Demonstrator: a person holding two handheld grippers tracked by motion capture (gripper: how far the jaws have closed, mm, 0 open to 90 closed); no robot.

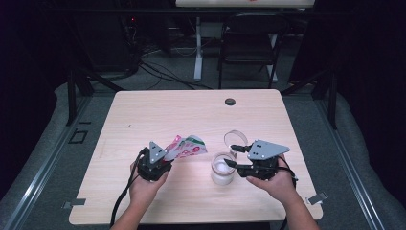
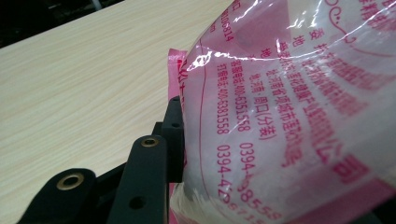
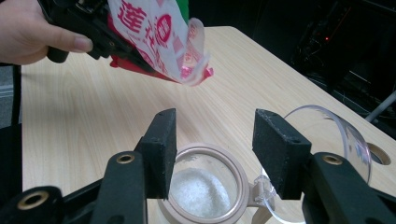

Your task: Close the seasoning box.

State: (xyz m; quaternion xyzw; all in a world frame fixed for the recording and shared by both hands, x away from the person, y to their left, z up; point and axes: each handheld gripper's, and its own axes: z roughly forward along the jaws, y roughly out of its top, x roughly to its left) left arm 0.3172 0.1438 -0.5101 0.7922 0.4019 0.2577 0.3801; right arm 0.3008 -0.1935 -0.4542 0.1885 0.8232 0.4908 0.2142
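The left gripper (image 1: 165, 154) pinched a pink-printed plastic pouch (image 1: 187, 146). At right, the right gripper (image 1: 231, 155) stood spread above a clear white-filled jar (image 1: 222, 168).

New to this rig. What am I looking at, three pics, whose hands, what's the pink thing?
No robot arm here: a person holds a hand-held two-jaw gripper in each hand at a wooden table. The high view looks down from above the person's side; the other two pictures come from cameras riding on each gripper, looking along its black jaws. The left gripper is shut on a pink printed plastic bag, lifted and tilted toward the jar. The right gripper hovers with jaws open above an open jar holding white grains; its clear hinged lid is flipped back beside it.
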